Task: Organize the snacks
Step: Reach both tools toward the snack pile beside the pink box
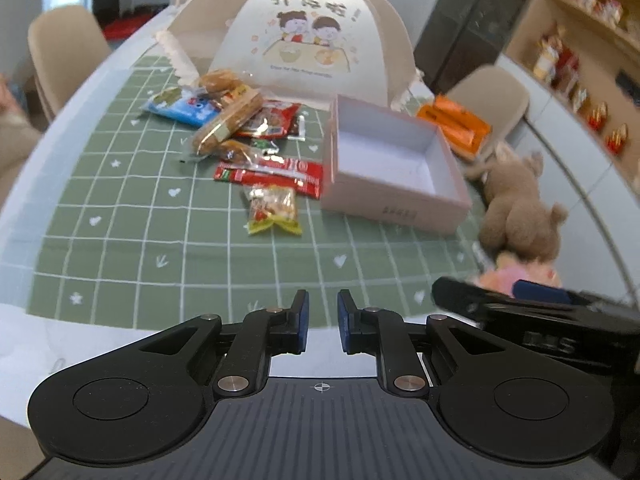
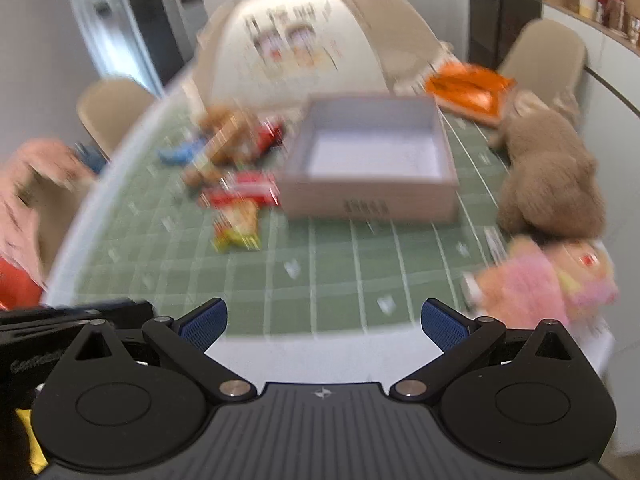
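Well ahead of both empty hand-held grippers, left [image 1: 322,320] nearly closed, right [image 2: 324,326] spread, lie snacks [image 1: 256,148].

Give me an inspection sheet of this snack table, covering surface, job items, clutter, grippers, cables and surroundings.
Surface: green grid mat over a white table.
Job's things: open box, nothing in it; snack pile to its left; red packet and yellow-edged packet lie nearest, all outside the box.
Clutter: brown plush toy and pink plush right of the box; orange pack behind it; food cover tent at the back.
Grippers: left hand-held gripper nearly shut, holding nothing; right hand-held gripper open, holding nothing.
Cables: nothing seen.
Surroundings: beige chairs; wall shelves with packaged goods.
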{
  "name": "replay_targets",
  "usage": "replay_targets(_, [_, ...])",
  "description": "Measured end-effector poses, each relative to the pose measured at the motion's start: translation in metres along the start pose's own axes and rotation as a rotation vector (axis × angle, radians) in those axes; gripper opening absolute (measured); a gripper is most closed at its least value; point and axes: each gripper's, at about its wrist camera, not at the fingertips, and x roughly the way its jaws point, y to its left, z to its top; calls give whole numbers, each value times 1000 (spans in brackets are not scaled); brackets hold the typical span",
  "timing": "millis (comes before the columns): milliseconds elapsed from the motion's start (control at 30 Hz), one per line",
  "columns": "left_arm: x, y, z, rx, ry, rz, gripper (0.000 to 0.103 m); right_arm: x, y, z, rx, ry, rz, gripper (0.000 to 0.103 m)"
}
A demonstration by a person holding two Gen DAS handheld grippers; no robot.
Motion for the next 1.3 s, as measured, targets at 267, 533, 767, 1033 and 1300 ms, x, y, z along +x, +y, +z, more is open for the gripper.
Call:
replay_targets(267, [16, 32, 78, -6, -99, -18, 18, 51, 5, 39, -168, -150, 22, 103])
replay_targets(533, [93, 106, 137, 19, -73, -87, 18, 125, 54, 81, -238, -22, 103, 98])
replay_targets(767, [136, 198, 125, -169, -28, -133, 18, 236, 128, 104, -415, 117, 87, 81])
replay_targets(1033, [146, 244, 123, -206, 25, -163, 18, 294, 136, 93, -269, 201, 64, 84])
replay_targets(1300, [150, 209, 130, -108, 31, -224, 18, 211, 127, 35, -216, 197, 208, 84])
